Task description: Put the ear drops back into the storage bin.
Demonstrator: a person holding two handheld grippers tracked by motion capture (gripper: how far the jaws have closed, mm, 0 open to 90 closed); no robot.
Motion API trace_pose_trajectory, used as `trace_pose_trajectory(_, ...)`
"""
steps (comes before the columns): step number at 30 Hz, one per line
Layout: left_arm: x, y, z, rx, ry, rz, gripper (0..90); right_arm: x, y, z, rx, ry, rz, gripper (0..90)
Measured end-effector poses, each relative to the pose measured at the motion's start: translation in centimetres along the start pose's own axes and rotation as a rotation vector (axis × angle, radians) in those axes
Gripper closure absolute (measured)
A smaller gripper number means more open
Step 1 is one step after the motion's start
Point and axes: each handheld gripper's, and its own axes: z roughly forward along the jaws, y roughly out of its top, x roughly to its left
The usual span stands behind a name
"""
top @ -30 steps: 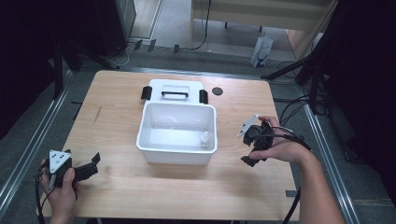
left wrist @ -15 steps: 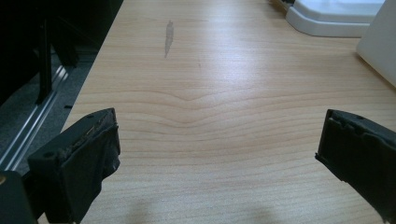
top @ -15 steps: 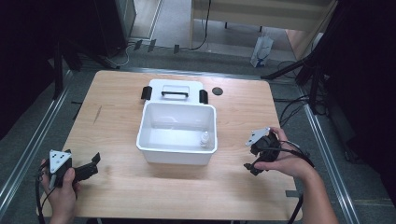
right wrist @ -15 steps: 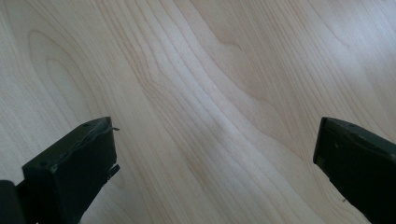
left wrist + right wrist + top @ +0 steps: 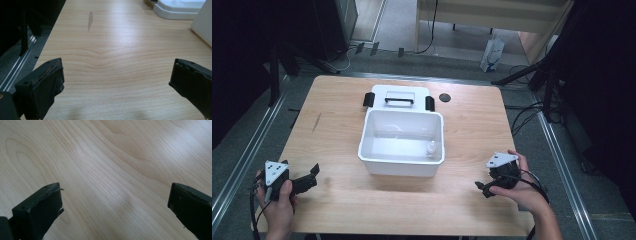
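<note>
The right gripper (image 5: 484,189) has dropped away from the white bin (image 5: 402,165) since a second ago: it was raised near the bin's right wall, and now sits low at the lower right of the high view, resting near the table (image 5: 462,120) edge with its jaws spread wide over bare wood and nothing between them. The left gripper (image 5: 312,175) at the lower left has not moved and is likewise wide open and empty. The small clear bottle (image 5: 431,148) stands inside the bin at its lower-right corner, so I'd judge the placing is done and the hands are parked. The white lid (image 5: 399,96) with its dark handle lies just behind the bin, toward the top of the frame. I can read no brand, label or writing anywhere.
</note>
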Motion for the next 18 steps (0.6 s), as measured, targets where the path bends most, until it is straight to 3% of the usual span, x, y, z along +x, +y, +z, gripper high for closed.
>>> trace_pose_trajectory(2,0.0,0.0,0.0,0.000,0.000,0.000,0.0,0.1,-0.4,-0.1,-0.023,-0.008,0.014,0.0)
trace_pose_trajectory(3,0.0,0.0,0.0,0.000,0.001,0.001,0.0,0.4,-1.2,-0.3,-0.075,-0.029,0.052,0.0)
trace_pose_trajectory(7,0.0,0.0,0.0,0.000,0.001,0.002,0.0,0.9,-2.8,-0.6,-0.160,-0.071,0.138,0.0)
trace_pose_trajectory(8,0.0,0.0,0.0,0.000,0.001,0.002,0.0,0.9,-2.8,-0.6,-0.160,-0.071,0.138,0.0)
trace_pose_trajectory(9,0.0,0.0,0.0,0.001,0.001,0.003,0.0,1.1,-3.6,-0.7,-0.204,-0.080,0.190,0.0)
trace_pose_trajectory(12,-0.1,0.0,0.0,0.001,0.002,0.006,0.0,1.4,-4.9,-0.9,-0.267,-0.088,0.258,0.0)
trace_pose_trajectory(18,-0.1,0.0,0.0,0.002,0.006,0.007,0.0,2.4,-7.0,-1.1,-0.328,-0.116,0.338,0.0)
